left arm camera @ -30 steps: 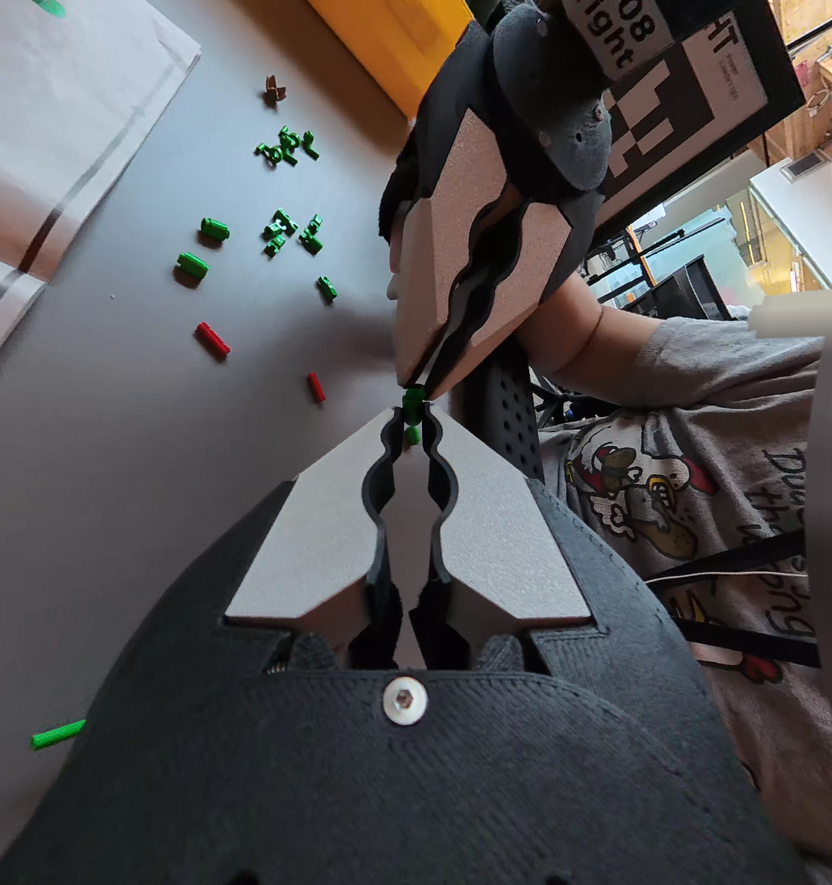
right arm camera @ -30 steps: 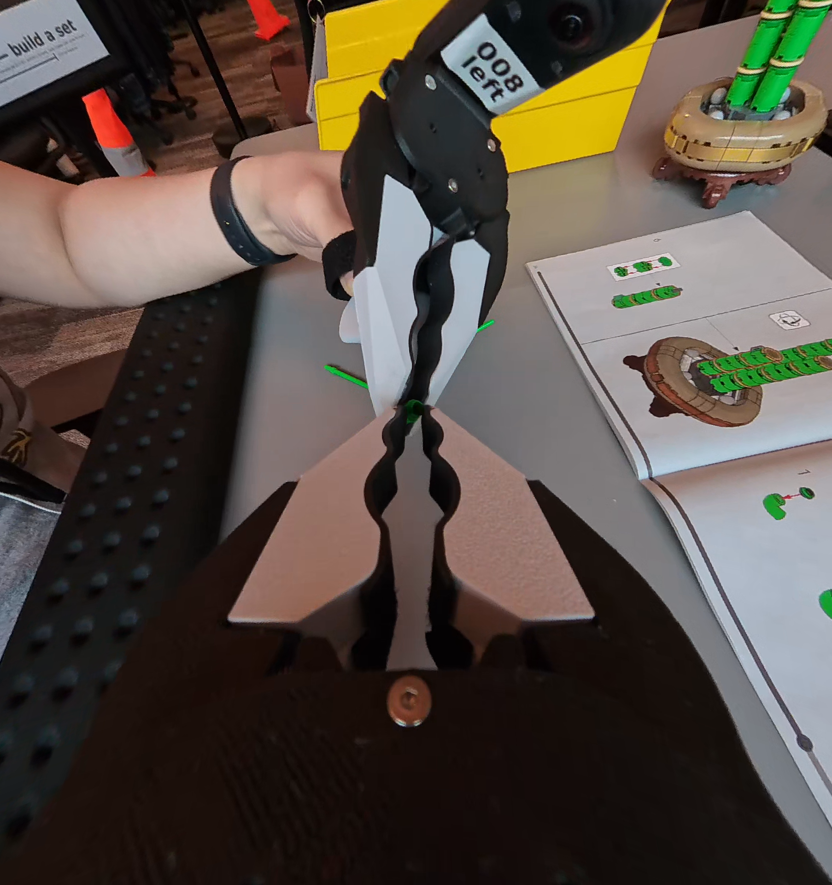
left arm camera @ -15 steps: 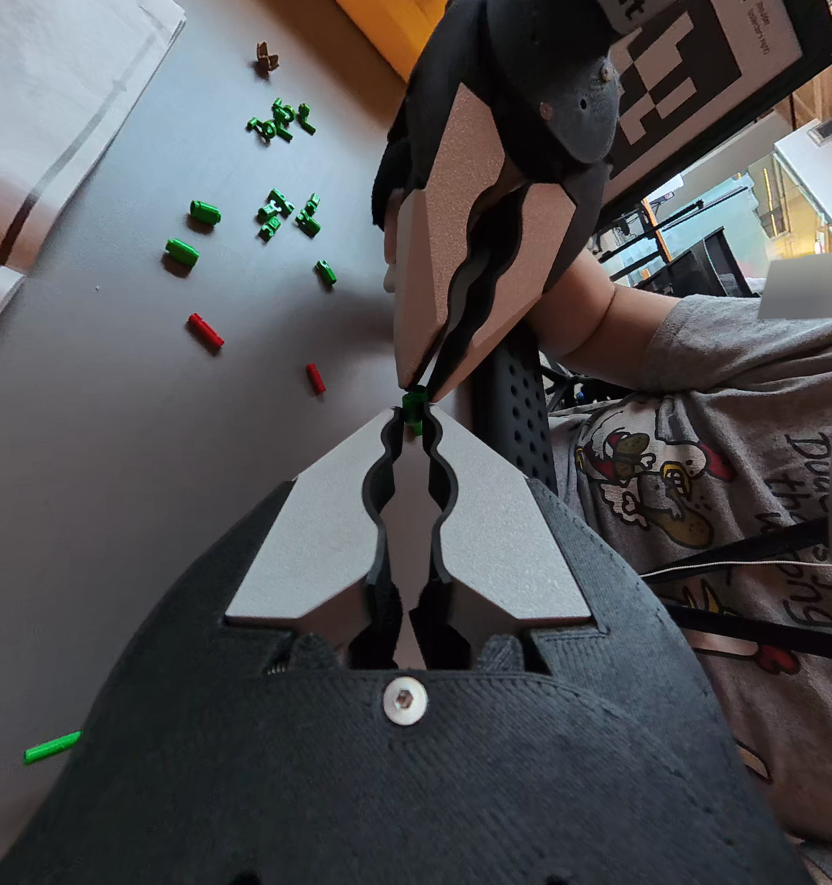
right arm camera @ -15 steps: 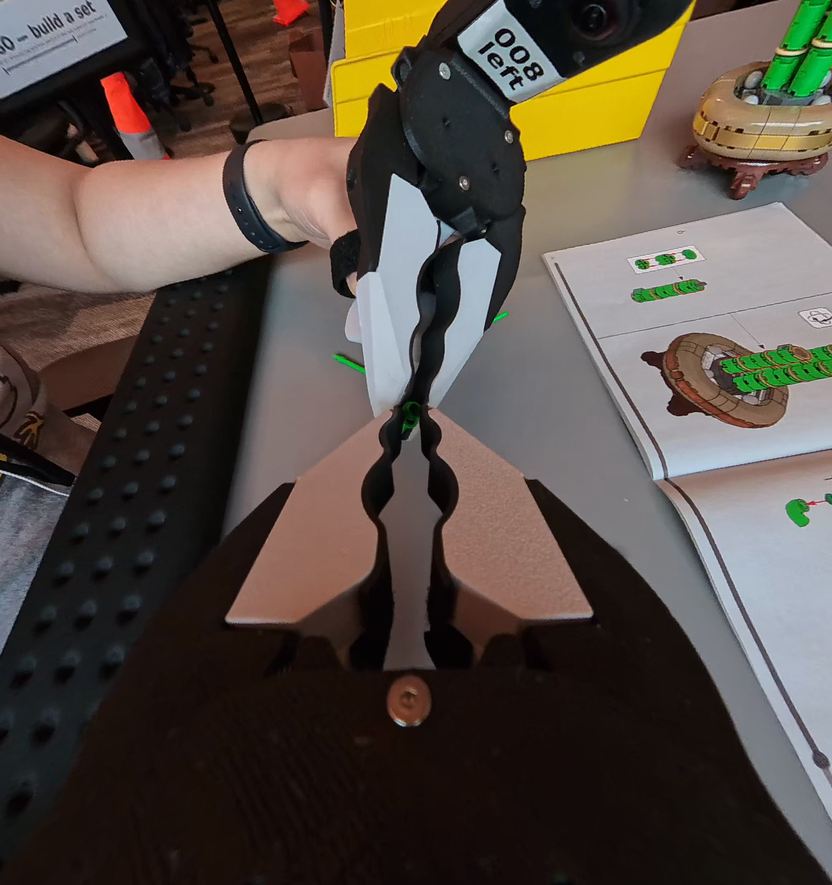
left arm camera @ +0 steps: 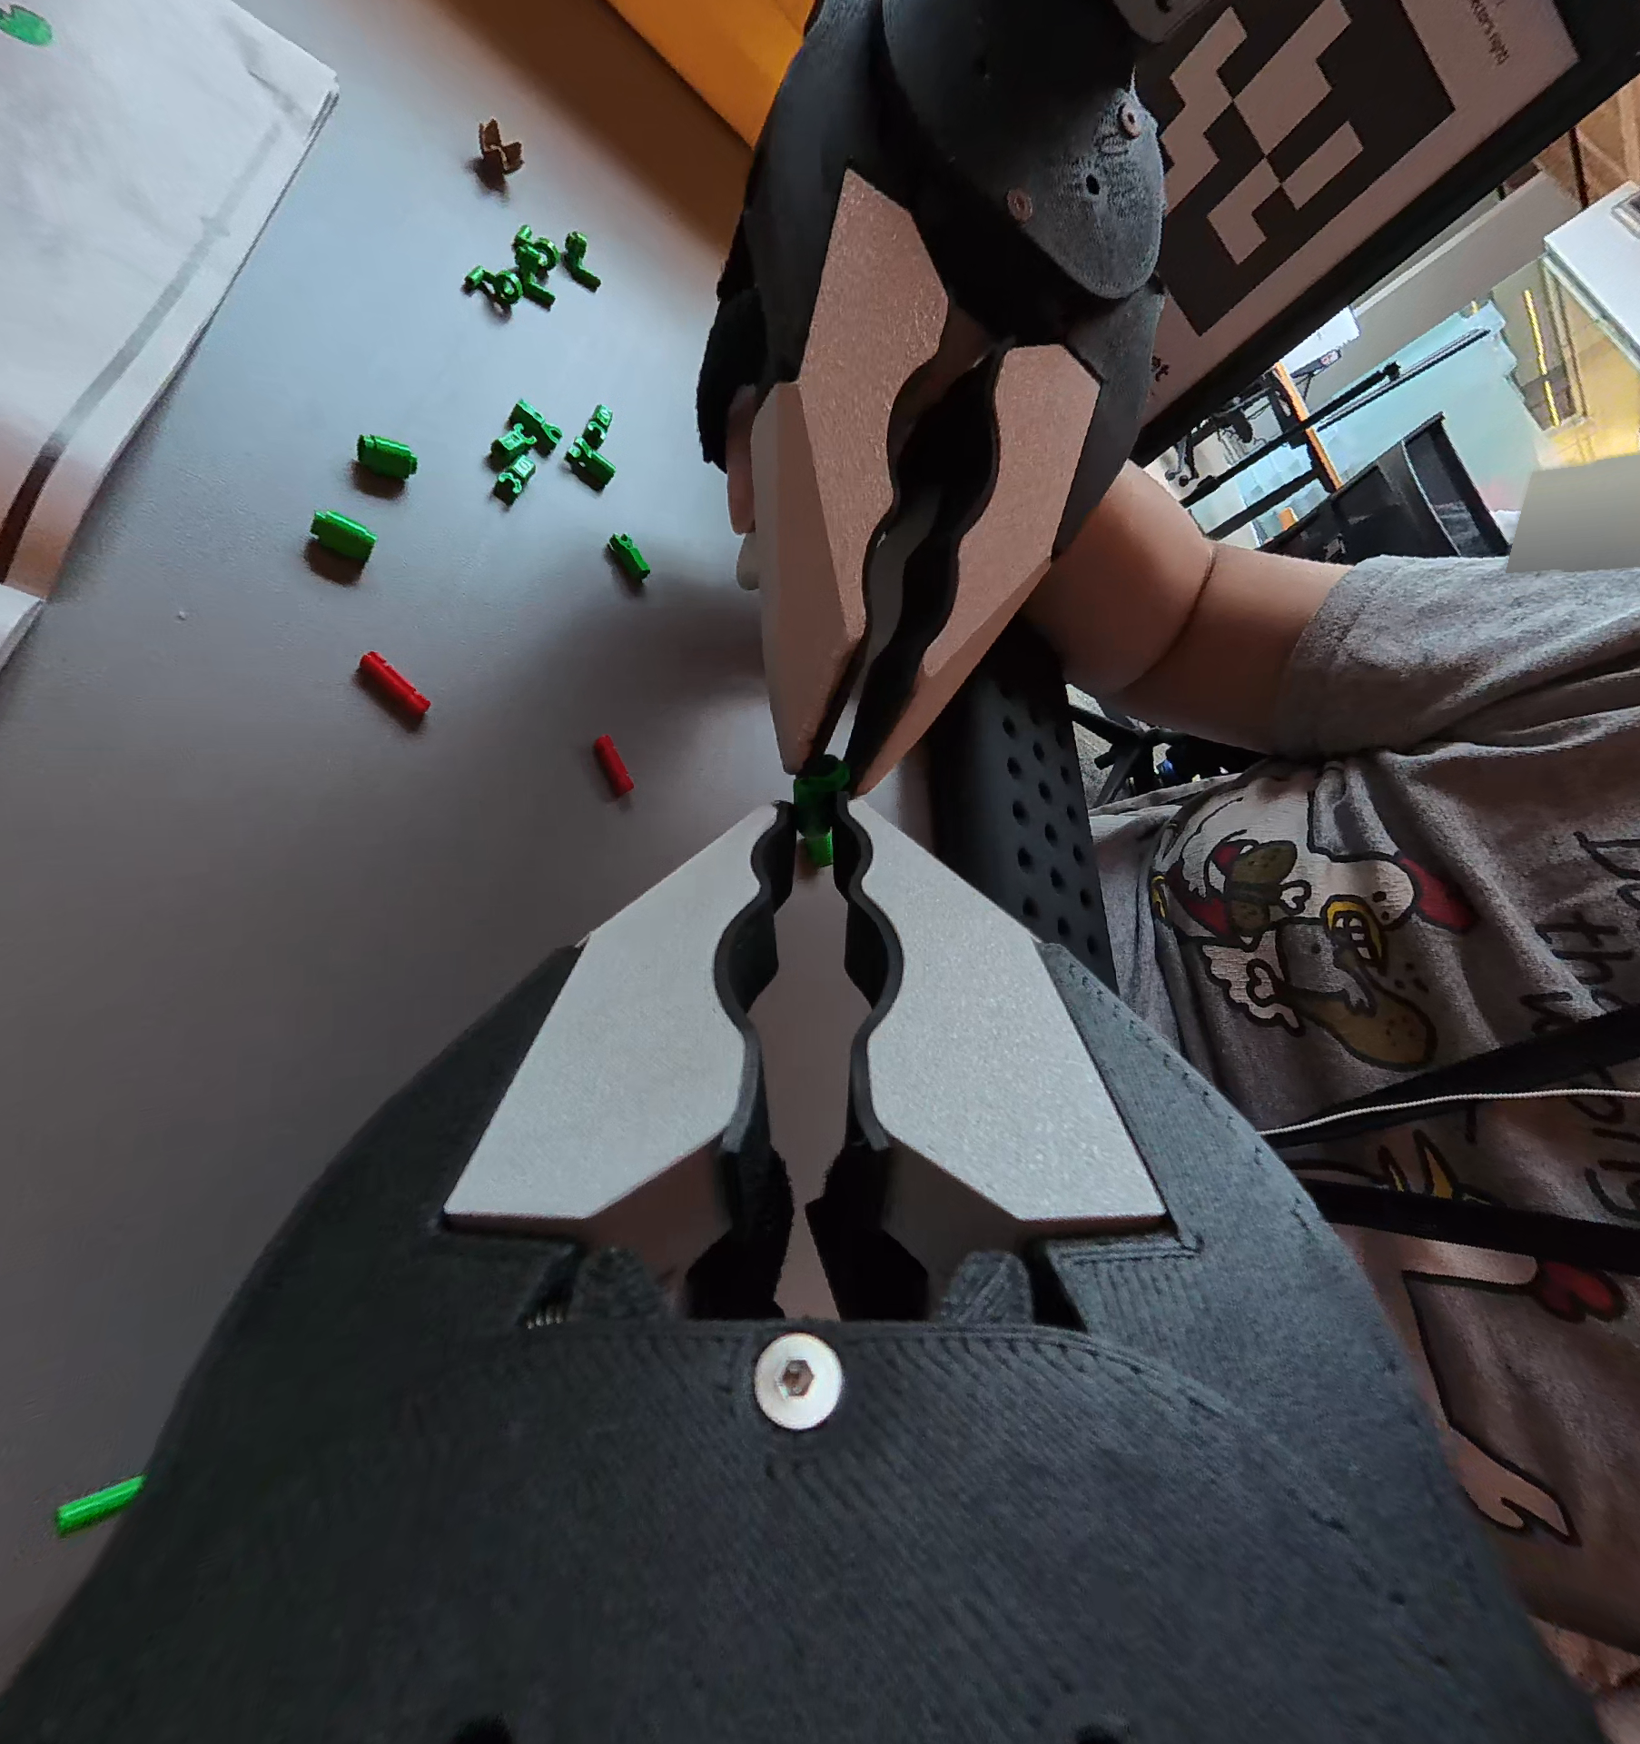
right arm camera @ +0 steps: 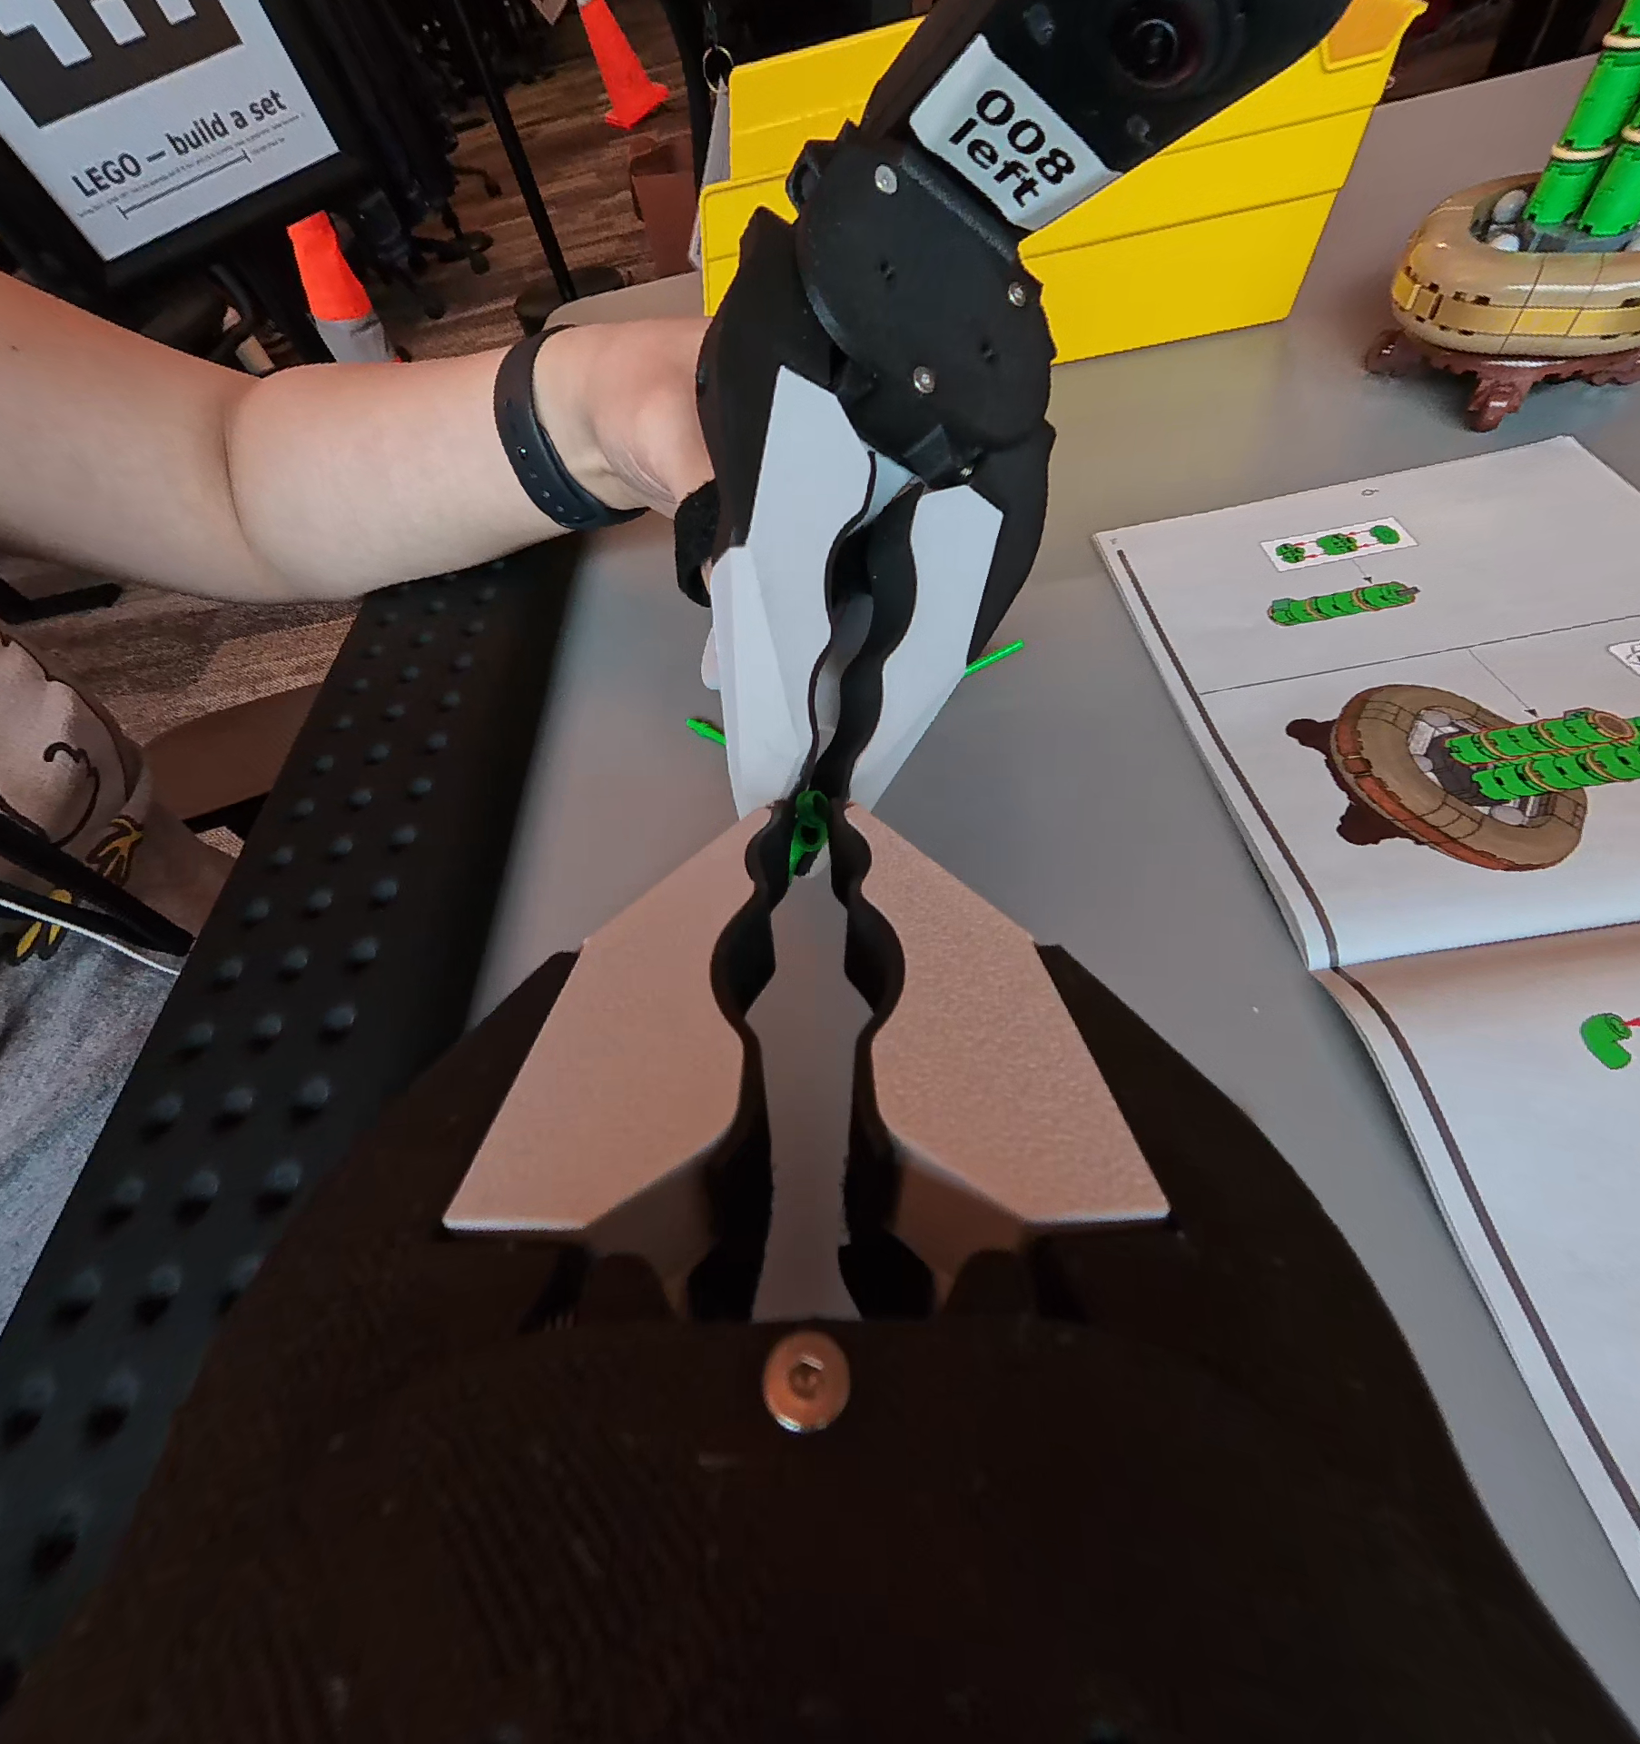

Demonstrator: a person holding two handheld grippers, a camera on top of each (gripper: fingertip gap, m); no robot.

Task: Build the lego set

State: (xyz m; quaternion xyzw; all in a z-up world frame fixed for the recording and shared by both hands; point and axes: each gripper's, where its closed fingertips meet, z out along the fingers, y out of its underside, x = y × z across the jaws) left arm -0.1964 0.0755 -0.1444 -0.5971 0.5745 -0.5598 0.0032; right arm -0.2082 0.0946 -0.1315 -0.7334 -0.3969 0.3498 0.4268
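Note:
My left gripper (left arm camera: 811, 832) and my right gripper (right arm camera: 807, 838) meet tip to tip above the grey table (left arm camera: 184, 897). Each is shut on a small green lego piece. In the left wrist view a dark green round piece (left arm camera: 820, 788) sits at the tips of the right gripper (left arm camera: 830, 763), and a lighter green pin (left arm camera: 816, 846) sits between my left tips. The two pieces touch. In the right wrist view the green pieces (right arm camera: 809, 816) show between both pairs of tips, with the left gripper (right arm camera: 809, 802) coming down from above. How the pieces join is hidden.
Loose green pieces (left arm camera: 533, 444), two red pins (left arm camera: 394, 681) and a brown piece (left arm camera: 498, 151) lie on the table. An open instruction booklet (right arm camera: 1458, 755), a yellow bin (right arm camera: 1175, 226) and a green bamboo model in a tan pot (right arm camera: 1552, 274) stand farther off. A black studded strip (right arm camera: 231, 991) runs along the near edge. My left and right fingertips are right by each other.
Both grippers stay tip to tip and have shifted slightly together. The green pieces look pressed closer than a second ago. The grips have not changed.

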